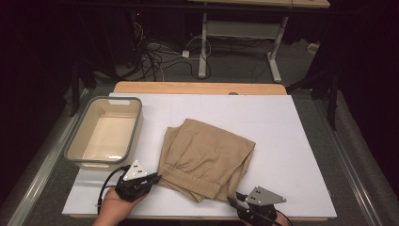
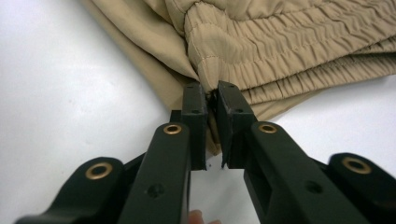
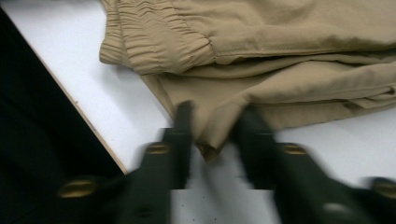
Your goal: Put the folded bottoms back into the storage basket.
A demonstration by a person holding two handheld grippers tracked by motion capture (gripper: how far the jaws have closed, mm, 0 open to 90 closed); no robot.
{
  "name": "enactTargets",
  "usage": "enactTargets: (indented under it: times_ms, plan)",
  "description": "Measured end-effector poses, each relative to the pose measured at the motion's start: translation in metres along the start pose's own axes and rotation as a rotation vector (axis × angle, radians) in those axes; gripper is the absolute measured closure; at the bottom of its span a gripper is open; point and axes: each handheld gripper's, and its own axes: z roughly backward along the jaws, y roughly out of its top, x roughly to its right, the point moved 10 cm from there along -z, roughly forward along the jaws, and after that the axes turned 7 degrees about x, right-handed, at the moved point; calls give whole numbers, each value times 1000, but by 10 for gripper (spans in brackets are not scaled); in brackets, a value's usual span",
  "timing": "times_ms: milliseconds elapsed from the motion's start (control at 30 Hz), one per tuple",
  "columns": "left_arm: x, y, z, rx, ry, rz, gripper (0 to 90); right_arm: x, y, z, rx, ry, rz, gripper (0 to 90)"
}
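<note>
Near the table's (image 1: 301,141) front edge lie folded tan shorts (image 1: 207,155), long axis slanting front-right. Left claw (image 2: 211,93) clenches their waistband corner; right claw (image 3: 215,126) stands released around a corner. Bare white surface spreads rightward.

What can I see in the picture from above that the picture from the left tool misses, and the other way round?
The high view alone takes in the beige bin, the white table, the right tool and the floor cables. The left tool view alone gives the close look: the left tool pinching the waistband's edge, with its gathered stitching plain. Both share the folded tan shorts and the left tool.
</note>
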Motion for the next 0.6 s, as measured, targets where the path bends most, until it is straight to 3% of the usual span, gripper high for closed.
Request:
enactTargets:
  times_ms: [100, 200, 367, 467, 600]
  plan:
    - [2, 8, 4, 32, 27, -32, 640, 2, 7, 4, 39, -5, -18, 471]
    - [6, 20, 4, 101, 30, -40, 501, 9, 14, 9, 80, -37, -21, 425]
    - [5, 31, -12, 125, 30, -49, 532, 18, 16, 10, 107, -66, -22, 418]
    - [1, 27, -19, 94, 12, -11, 664, 22, 15, 11, 114, -78, -22, 418]
    - [1, 27, -12, 102, 9, 20, 770, 26, 15, 13, 126, -87, -28, 418]
